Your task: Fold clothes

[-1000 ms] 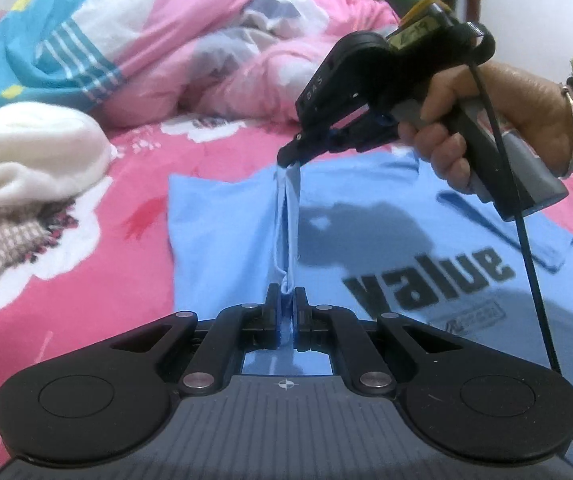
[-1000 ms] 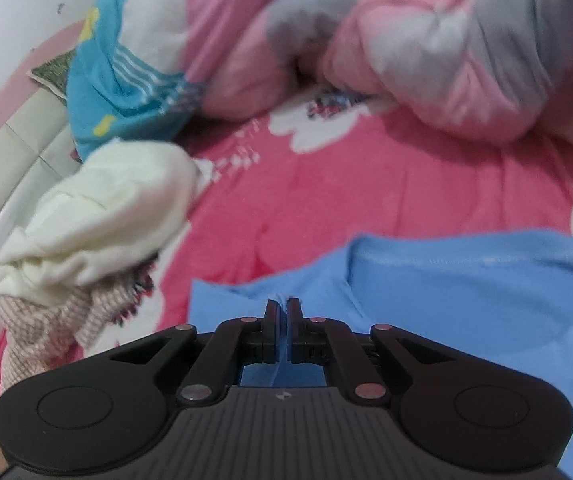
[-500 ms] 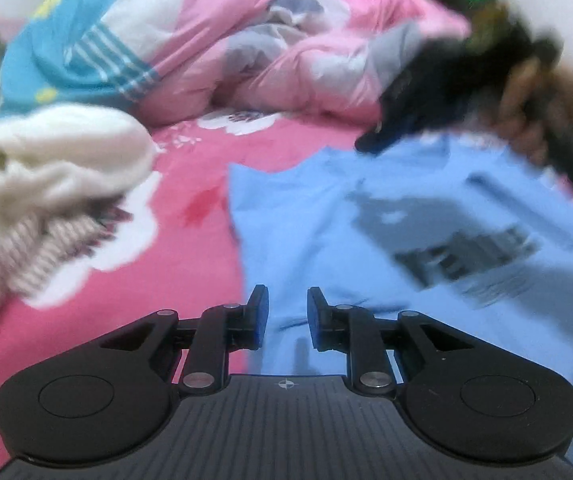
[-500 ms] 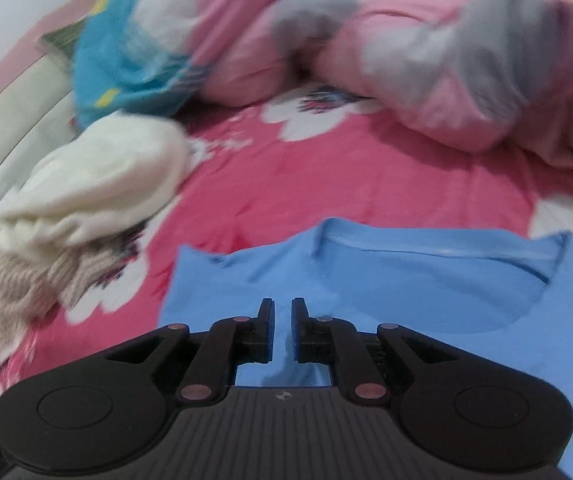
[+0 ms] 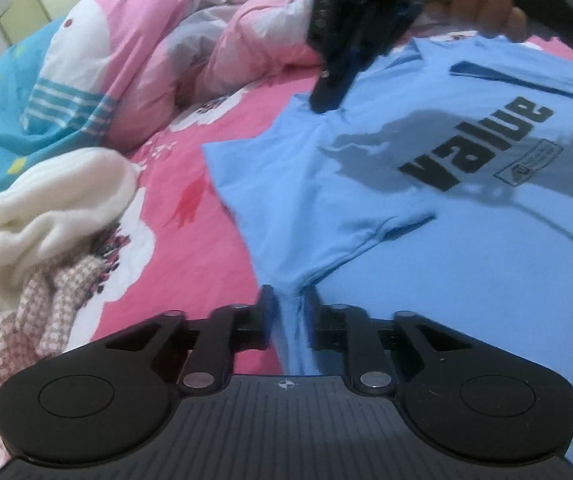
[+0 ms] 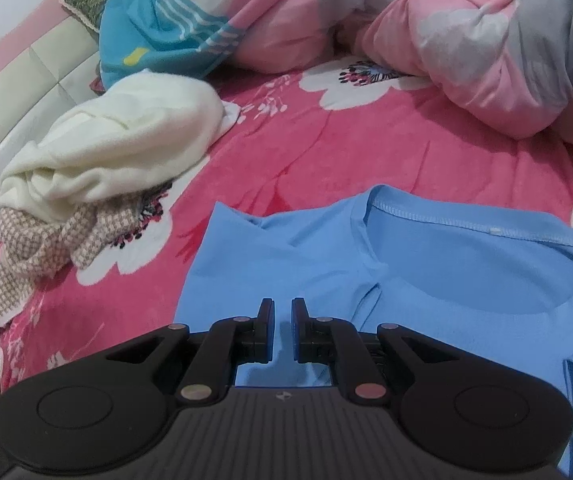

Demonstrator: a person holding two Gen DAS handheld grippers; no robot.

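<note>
A light blue T-shirt point(image 5: 406, 240) printed "value" lies flat, front up, on the pink flowered bed sheet point(image 5: 206, 280). My left gripper point(image 5: 289, 304) is open and low on the shirt's near side, below the sleeve. A puckered ridge of blue cloth stands between its fingers, and wrinkles run toward it. In the right wrist view the shirt point(image 6: 446, 264) shows its collar. My right gripper point(image 6: 282, 316) is slightly open over the shoulder beside the collar, with nothing between its fingers. From the left wrist view the right gripper point(image 5: 324, 98), held by a hand, touches the shoulder with its tip.
A cream sweater point(image 6: 126, 140) lies on a pink checked garment point(image 6: 38, 248) left of the shirt. A bunched pink, grey and blue duvet point(image 6: 466, 48) fills the back of the bed. A pale padded headboard point(image 6: 14, 92) curves along the left.
Both grippers were shut on a raised strip of the shirt; they opened and let it drop flat. The left gripper moved low on the side edge, the right onto the shoulder.
</note>
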